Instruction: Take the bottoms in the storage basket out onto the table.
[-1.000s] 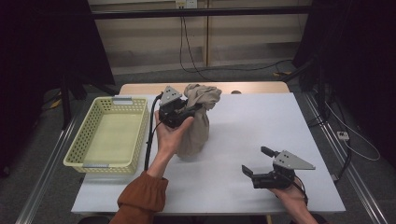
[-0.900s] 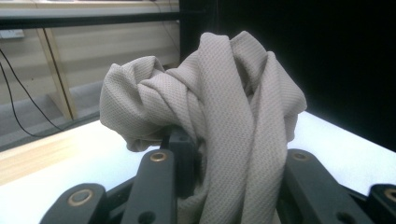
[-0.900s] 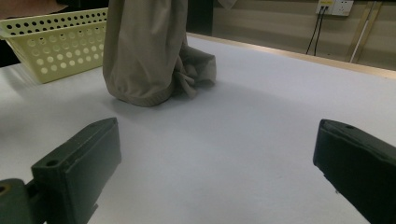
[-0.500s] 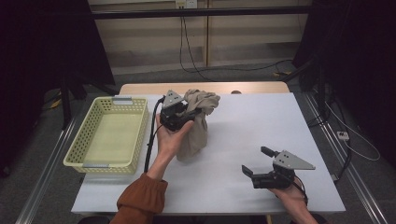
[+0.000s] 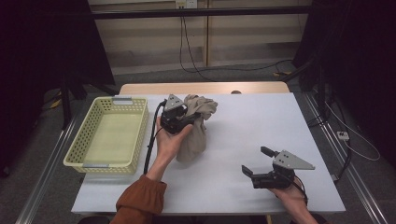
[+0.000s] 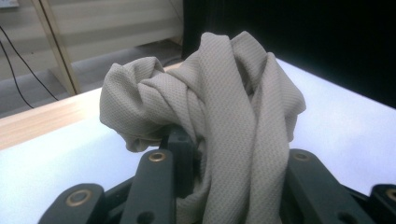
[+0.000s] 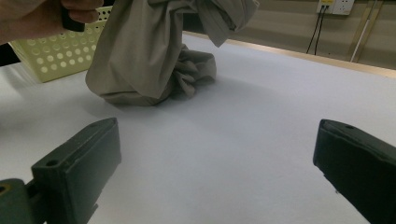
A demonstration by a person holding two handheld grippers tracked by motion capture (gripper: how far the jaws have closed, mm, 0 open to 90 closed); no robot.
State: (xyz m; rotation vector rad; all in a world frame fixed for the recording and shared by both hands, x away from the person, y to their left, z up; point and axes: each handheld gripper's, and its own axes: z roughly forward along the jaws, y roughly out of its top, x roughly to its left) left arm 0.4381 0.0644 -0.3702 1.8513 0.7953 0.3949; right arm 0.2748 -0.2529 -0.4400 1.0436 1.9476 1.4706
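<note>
A beige knit cloth point(image 5: 195, 126) is gripped in a bunched fold by the jaws of the left gripper point(image 5: 180, 117) and held up beside the yellow perforated basket point(image 5: 108, 133), its lower end trailing on the white table point(image 5: 261, 121). If the basket is the goal, as it seems, the cloth would best be lifted until the hanging end clears the rim before being carried across. The right gripper point(image 5: 258, 163) rests spread wide and empty near the front edge; no writing or brand can be read.
</note>
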